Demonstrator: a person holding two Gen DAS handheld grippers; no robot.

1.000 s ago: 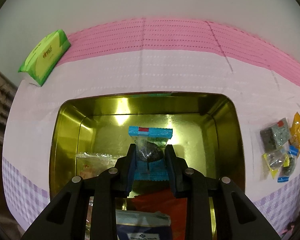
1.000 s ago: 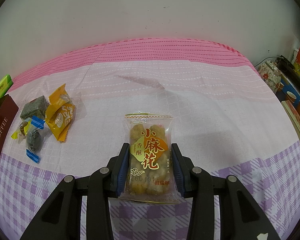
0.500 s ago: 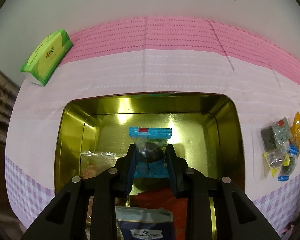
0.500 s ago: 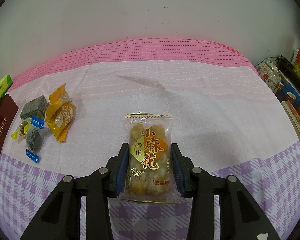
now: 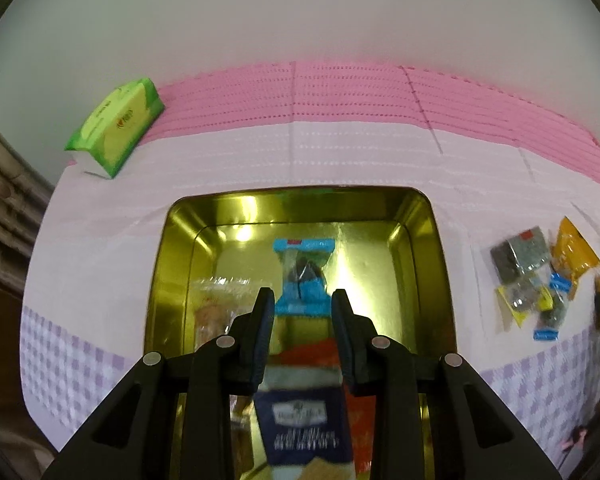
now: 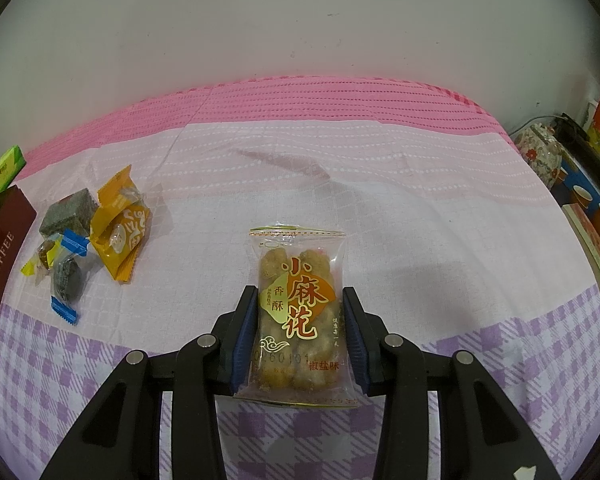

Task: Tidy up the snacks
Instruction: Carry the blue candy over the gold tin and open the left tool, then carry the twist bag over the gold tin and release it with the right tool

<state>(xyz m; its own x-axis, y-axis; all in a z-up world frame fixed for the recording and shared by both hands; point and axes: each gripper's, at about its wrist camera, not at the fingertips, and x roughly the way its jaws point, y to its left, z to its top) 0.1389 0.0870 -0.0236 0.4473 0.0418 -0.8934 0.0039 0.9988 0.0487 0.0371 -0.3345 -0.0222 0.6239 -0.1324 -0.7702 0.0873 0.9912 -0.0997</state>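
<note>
A blue-ended candy (image 5: 303,276) lies on the floor of the open gold tin (image 5: 440,264), just past the tips of the left gripper (image 5: 303,312), whose 2 jaws stand slightly apart and pinch nothing. The right gripper (image 6: 300,312) pinches a clear packet of fried dough twists (image 6: 298,312) between its jaws, just above the tablecloth (image 6: 420,220). A small pile of wrapped snacks (image 6: 88,236) lies on the cloth to its left, beside a brown toffee box (image 6: 0,276).
</note>
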